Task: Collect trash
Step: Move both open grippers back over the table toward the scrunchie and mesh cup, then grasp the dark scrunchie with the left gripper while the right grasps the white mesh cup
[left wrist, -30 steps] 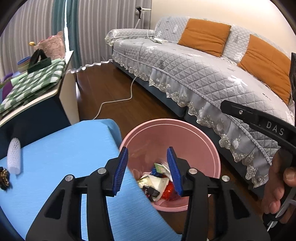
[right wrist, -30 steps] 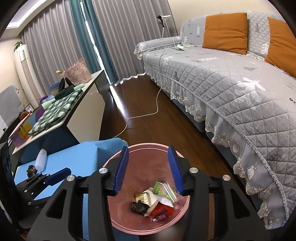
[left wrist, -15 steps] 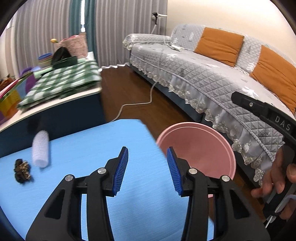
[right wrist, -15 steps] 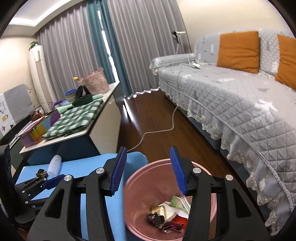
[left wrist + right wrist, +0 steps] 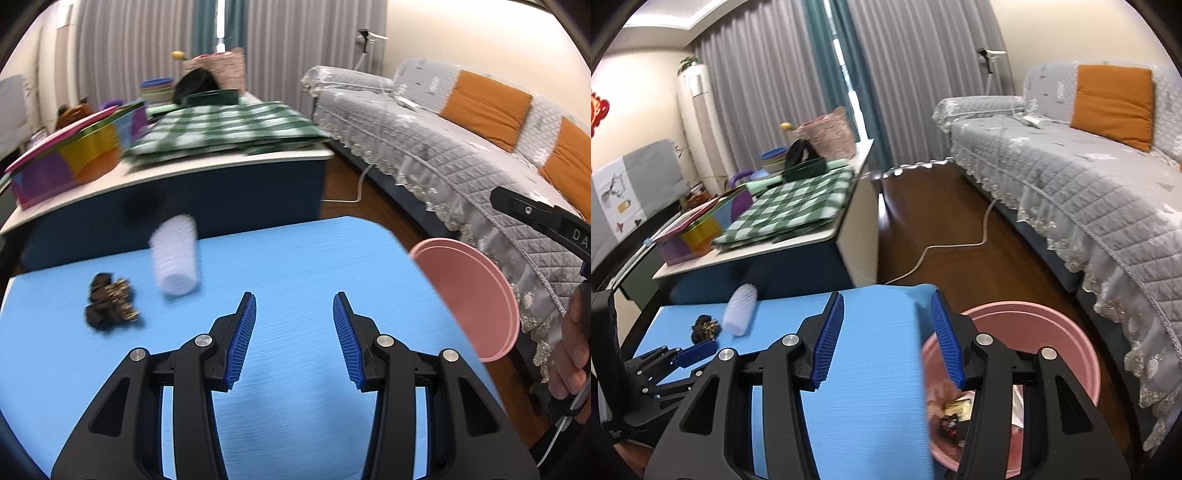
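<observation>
Both claws hang spread and empty — the left gripper [image 5: 294, 334] over the blue table [image 5: 295, 258], the right gripper [image 5: 886, 338] at its edge by the pink bin [image 5: 1078, 332]. A white foam sleeve [image 5: 174, 260] and what looks like a dark crumpled wrapper [image 5: 109, 304] — blurred — lie on the table.

A table [image 5: 295, 266] fills the near ground, with a foam sleeve [image 5: 174, 258] lying on its far left part and a crumpled wrapper [image 5: 109, 305] just left of it. A bin [image 5: 1034, 325] stands on the floor just off the table's right edge, with trash [image 5: 955, 413] in it. Behind the table stands a cabinet [image 5: 798, 266] with a folded cloth [image 5: 792, 210], a box [image 5: 698, 229] and a basket [image 5: 827, 134] on top. A sofa [image 5: 1089, 177] runs along the right, with a cable [image 5: 945, 247] on the floor between it and the cabinet.
</observation>
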`<state>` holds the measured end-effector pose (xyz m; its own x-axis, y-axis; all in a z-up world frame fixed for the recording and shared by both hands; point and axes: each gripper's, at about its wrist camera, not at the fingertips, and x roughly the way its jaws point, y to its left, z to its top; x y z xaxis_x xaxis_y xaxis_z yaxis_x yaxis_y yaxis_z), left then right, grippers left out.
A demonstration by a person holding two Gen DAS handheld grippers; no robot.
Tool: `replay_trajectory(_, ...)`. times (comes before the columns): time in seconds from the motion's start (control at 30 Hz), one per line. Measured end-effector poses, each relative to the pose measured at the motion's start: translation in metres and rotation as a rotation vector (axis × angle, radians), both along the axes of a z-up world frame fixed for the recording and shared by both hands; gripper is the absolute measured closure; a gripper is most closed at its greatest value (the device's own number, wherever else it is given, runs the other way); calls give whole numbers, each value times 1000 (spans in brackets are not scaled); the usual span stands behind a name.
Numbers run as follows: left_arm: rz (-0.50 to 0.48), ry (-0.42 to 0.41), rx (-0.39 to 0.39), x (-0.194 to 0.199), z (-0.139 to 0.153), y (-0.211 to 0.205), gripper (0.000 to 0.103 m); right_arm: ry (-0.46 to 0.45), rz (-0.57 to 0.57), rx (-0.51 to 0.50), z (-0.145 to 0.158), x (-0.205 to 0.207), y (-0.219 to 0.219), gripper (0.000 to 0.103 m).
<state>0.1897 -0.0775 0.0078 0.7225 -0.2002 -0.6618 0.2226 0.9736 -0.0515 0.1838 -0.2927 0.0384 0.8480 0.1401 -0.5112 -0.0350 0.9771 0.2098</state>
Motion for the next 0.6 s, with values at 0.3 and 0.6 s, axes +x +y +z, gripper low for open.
replay_trajectory(0.3,135,-16,-29,2,-14,82,60,-6,155,-16,-5,1,71,52)
replay_trajectory(0.6,260,-4,-13,12,-30,140,60,26,292,-3,-14,7,125,54)
